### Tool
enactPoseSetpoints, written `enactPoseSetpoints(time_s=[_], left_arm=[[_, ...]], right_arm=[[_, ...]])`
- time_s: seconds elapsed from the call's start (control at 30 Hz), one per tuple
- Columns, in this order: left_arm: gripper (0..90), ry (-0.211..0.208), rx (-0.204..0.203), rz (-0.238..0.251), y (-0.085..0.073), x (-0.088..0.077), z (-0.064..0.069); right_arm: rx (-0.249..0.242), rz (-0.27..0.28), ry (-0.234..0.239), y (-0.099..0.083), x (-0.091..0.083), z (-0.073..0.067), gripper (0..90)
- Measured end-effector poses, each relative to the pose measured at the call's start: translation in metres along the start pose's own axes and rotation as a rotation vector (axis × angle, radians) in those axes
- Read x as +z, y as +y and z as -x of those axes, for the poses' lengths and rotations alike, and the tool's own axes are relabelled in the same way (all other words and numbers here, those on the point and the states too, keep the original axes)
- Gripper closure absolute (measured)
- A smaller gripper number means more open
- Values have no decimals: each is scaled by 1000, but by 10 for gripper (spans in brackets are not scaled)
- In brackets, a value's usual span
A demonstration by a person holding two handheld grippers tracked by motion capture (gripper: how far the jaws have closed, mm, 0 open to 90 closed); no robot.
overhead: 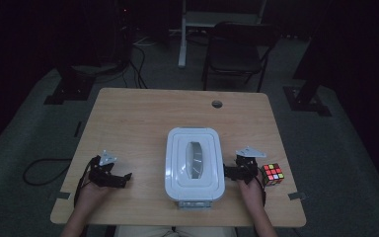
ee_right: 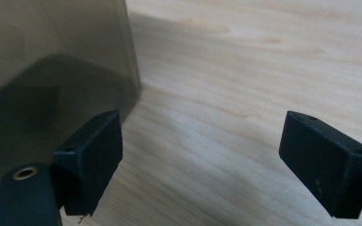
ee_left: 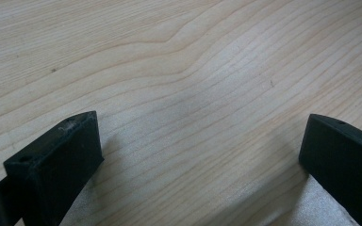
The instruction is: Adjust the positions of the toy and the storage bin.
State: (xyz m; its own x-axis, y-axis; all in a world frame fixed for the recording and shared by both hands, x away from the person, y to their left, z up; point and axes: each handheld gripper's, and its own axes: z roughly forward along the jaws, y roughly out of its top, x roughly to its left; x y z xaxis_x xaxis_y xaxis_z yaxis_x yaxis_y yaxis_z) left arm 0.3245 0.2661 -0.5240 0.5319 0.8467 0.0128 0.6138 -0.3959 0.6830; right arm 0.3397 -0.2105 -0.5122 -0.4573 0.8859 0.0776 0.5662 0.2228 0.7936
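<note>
You had both hands resting near the tabletop's [overhead: 143, 108] front edge. Your left gripper [overhead: 121, 178] lay toward the front left corner, pointing at the white lidded box [overhead: 195, 165] but well apart from it; in the left gripper view its jaws stood spread wide over bare wood grain, with nothing between them. Your right gripper [overhead: 228, 173] sat just beside the box's right side, near the front edge. Its jaws were also spread wide and pinched nothing: in the right gripper view one jaw stood close against the box's smooth grey wall [ee_right: 52, 70], though I cannot tell whether it touched, and the other stood out over open wood.

The box sat at the middle of the front edge, its long side running front to back, lid on, with an oval recess in the top. Just right of your right hand, close to the right edge, stood a colourful puzzle cube [overhead: 273, 173]. Farther off, near the back edge, was a small round cable hole [overhead: 217, 103].
</note>
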Motion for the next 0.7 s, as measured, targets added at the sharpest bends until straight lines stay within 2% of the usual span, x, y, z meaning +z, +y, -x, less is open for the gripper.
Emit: enactPoseSetpoints(time_s=[0.1,0.37,0.5,0.7], left_arm=[[6,-5,5,0,0,0,0],[6,-12,16,1,-1,-1,-1],[6,-14,19,0,-1,-1,0],[6,-16,18,1,-2,-2,0]], right_arm=[[-5,-25,7,-4,6,-1,140],[-36,-75,-48,-6,15,-4,136],[-34,-109,-77,-5,17,-3,130],[-6,-107,-94,-6,16,2,129]])
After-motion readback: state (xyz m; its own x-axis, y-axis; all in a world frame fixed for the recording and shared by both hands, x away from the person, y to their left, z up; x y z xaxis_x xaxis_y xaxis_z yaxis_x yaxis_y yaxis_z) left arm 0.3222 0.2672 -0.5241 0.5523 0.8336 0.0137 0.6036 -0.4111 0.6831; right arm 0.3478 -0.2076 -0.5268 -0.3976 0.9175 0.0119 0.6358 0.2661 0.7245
